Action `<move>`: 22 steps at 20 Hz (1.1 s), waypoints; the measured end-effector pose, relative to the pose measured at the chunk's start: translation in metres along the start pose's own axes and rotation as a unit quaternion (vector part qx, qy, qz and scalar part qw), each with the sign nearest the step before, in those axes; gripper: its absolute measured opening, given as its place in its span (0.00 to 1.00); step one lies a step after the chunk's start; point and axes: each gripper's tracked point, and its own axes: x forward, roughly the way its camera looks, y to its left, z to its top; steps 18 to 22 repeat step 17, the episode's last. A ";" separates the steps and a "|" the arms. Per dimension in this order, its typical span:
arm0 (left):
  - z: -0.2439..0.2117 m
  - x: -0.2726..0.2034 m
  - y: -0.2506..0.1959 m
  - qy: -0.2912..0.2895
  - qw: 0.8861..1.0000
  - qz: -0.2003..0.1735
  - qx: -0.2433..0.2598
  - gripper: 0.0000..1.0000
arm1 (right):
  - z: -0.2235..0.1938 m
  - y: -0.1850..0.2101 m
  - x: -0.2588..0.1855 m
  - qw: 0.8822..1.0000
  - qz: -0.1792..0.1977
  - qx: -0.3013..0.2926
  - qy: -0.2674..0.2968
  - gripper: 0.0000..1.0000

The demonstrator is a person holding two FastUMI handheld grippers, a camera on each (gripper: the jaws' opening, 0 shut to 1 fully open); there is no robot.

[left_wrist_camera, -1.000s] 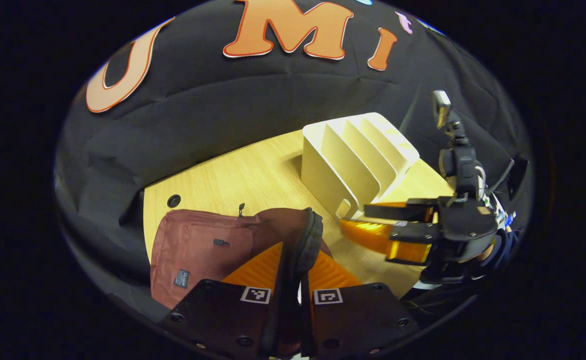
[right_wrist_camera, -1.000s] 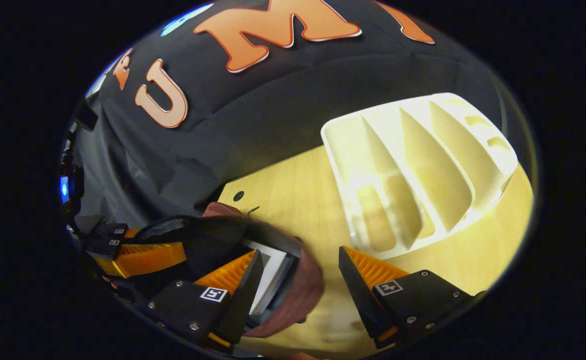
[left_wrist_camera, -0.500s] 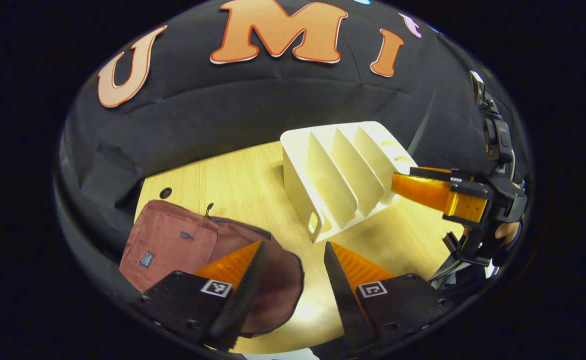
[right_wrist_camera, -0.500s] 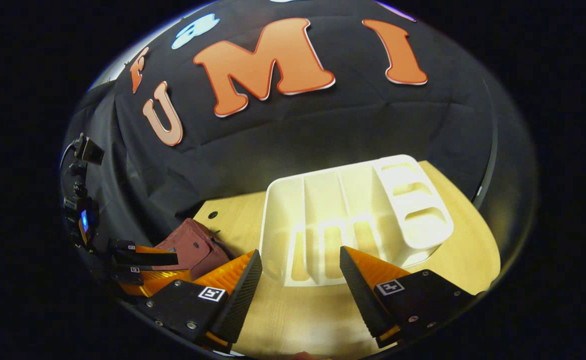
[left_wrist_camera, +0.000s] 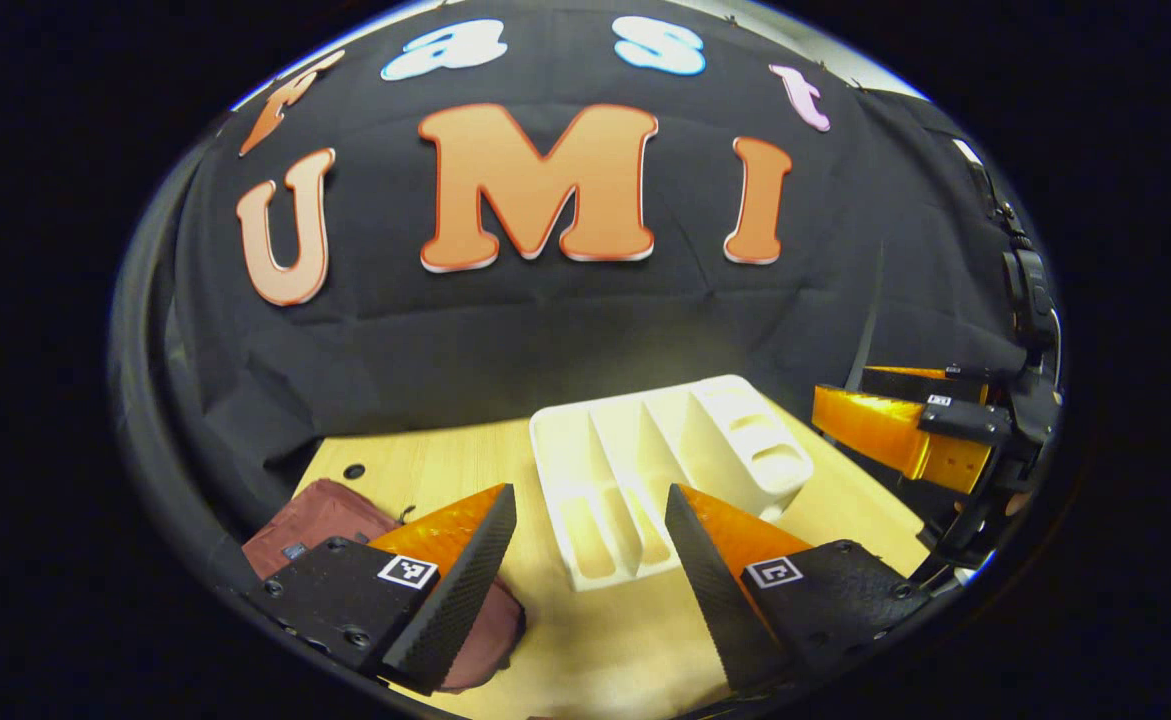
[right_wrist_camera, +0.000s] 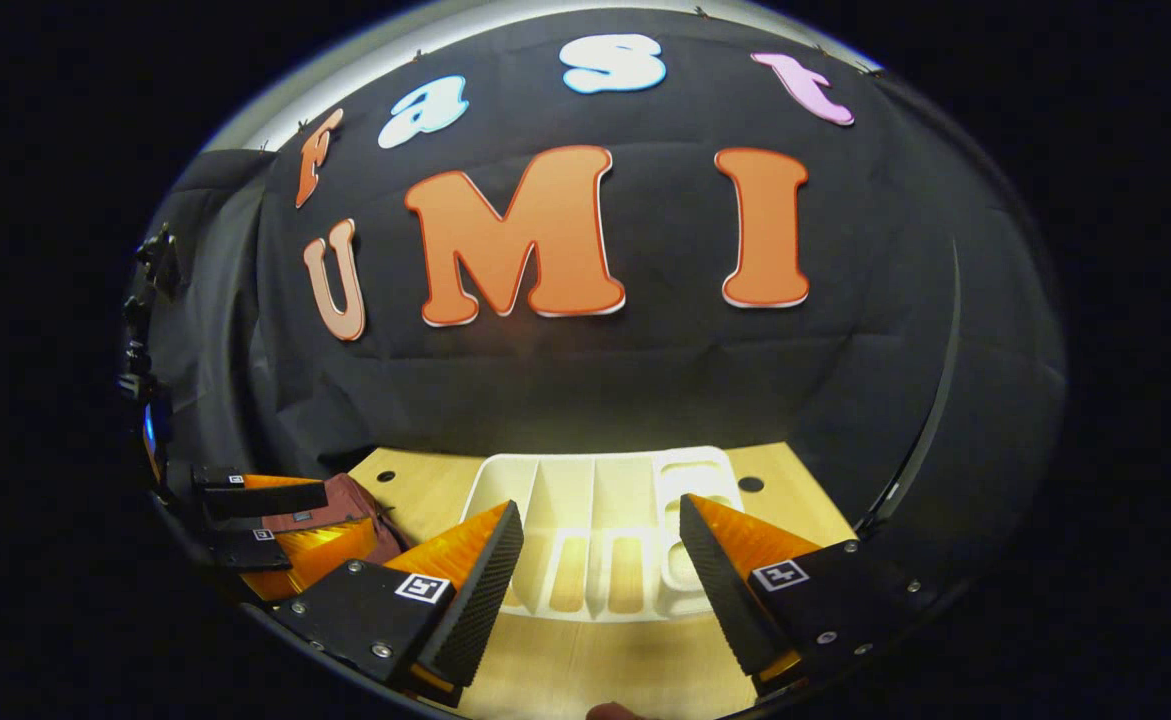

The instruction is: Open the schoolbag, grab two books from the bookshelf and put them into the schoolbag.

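Both tools hang above the wooden table [left_wrist_camera: 635,640] with nothing between their fingers. The left gripper [left_wrist_camera: 585,560] has its jaws spread apart, and the white bookshelf [left_wrist_camera: 665,470] sits straight ahead of it, just beyond the fingertips; every visible slot is bare (no book can be made out). The schoolbag [left_wrist_camera: 335,520] lies flat on the table to that gripper's left, partly under its left finger. The right gripper [right_wrist_camera: 600,575], likewise spread and holding nothing, faces the same rack squarely. Judging from the bare rack, the books are probably already packed, which would explain both tools hanging free.
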 end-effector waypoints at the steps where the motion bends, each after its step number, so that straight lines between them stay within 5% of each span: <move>1: 0.017 -0.006 -0.001 -0.024 1.000 0.008 0.009 0.96 | 0.011 -0.004 -0.003 1.000 -0.006 -0.006 -0.017 0.94; 11: 0.083 -0.049 0.027 -0.206 0.976 0.073 0.012 0.98 | 0.066 0.011 -0.029 0.993 -0.030 0.000 -0.116 0.93; 22: 0.078 -0.059 0.043 -0.220 0.970 0.097 -0.023 0.96 | 0.052 0.031 -0.042 0.992 -0.020 -0.014 -0.125 0.94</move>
